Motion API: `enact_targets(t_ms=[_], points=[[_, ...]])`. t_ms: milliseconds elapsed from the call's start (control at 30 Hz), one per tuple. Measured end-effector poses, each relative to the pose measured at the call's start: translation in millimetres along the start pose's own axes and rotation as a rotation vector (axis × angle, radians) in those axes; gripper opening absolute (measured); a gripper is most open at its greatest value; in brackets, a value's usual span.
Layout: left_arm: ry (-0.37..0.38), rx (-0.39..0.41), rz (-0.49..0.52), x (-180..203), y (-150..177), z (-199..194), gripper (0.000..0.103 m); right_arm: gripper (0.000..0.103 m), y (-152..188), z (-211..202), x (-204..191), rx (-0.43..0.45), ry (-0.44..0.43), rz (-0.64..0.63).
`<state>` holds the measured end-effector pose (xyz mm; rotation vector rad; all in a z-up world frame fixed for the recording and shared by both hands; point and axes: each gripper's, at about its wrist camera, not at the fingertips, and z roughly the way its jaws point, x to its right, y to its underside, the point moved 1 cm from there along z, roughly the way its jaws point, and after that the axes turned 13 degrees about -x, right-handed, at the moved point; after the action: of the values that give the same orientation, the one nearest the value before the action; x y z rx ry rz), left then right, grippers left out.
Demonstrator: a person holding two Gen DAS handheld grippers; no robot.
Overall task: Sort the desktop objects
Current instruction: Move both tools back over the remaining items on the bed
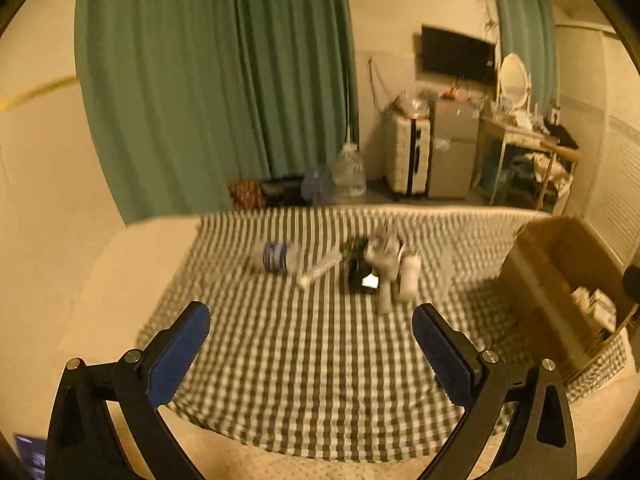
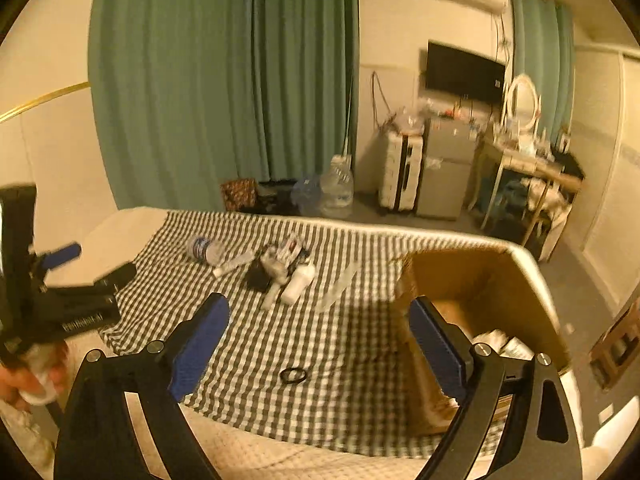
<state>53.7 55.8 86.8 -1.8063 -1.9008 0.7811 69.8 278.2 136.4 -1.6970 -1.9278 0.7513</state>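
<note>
Currently spread wide and holding nothing: left gripper with black arms and blue pads (image 1: 311, 334), low in the left wrist view, above the grey-and-white checked cloth (image 1: 280, 380). Likewise spread wide and holding nothing: right gripper of the same build (image 2: 319, 326), low in the right wrist view, with its right finger in front of the open brown cardboard box (image 2: 484, 280) at lower right. Clustered near frame centre on the cloth: clear plastic bottle with blue label (image 2: 205, 249), lying on its side; just right of it, a slim white tube (image 2: 234, 264); further right, a small black object (image 2: 256, 276), a white pistol-shaped item (image 2: 276, 276) and a white capped bottle (image 2: 298, 280), touching or overlapping, details blurred. Alone on the cloth near the bottom centre of the right wrist view: small black ring-shaped band (image 2: 293, 375). Inside the box: pale packets (image 1: 594, 308), partly visible. Left gripper also visible at left edge of the right wrist view, gripped by a hand (image 2: 28, 380). Background, upper half: green curtains (image 1: 212, 80), wall-mounted black screen (image 1: 458, 54), white suitcase (image 1: 408, 156).
</note>
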Motion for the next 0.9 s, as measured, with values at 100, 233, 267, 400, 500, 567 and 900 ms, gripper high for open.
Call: enact_targets(t_ms=[100, 233, 267, 400, 500, 567, 900], points=[[-0.013, -0.059, 0.001, 5.4, 11.8, 44.1, 0.103, 0.091, 6.0, 45.2, 0.2, -0.08, -0.032, 0.006], [-0.097, -0.065, 0.013, 4.0, 20.2, 101.3, 0.103, 0.091, 19.8, 116.8, -3.9, -0.224, -0.043, -0.007], [-0.095, -0.076, 0.012, 3.6, 20.0, 113.1, 0.103, 0.091, 23.7, 136.7, -6.3, -0.274, -0.027, -0.022], [-0.012, -0.137, -0.014, -6.5, 19.9, 160.0, 0.103, 0.087, 33.8, 195.1, -16.7, -0.427, -0.03, -0.075], [0.04, -0.224, -0.034, -15.6, 18.0, 188.3, 0.103, 0.087, 37.1, 223.8, -23.6, -0.504, -0.028, -0.097], [0.039, -0.228, -0.05, -21.1, 16.5, 191.3, 0.103, 0.084, 39.9, 242.9, -27.7, -0.566, -0.03, -0.113], [0.028, -0.18, -0.013, -26.9, 10.3, 197.1, 0.103, 0.073, 61.1, 312.4, -57.8, -0.786, -0.005, -0.233]])
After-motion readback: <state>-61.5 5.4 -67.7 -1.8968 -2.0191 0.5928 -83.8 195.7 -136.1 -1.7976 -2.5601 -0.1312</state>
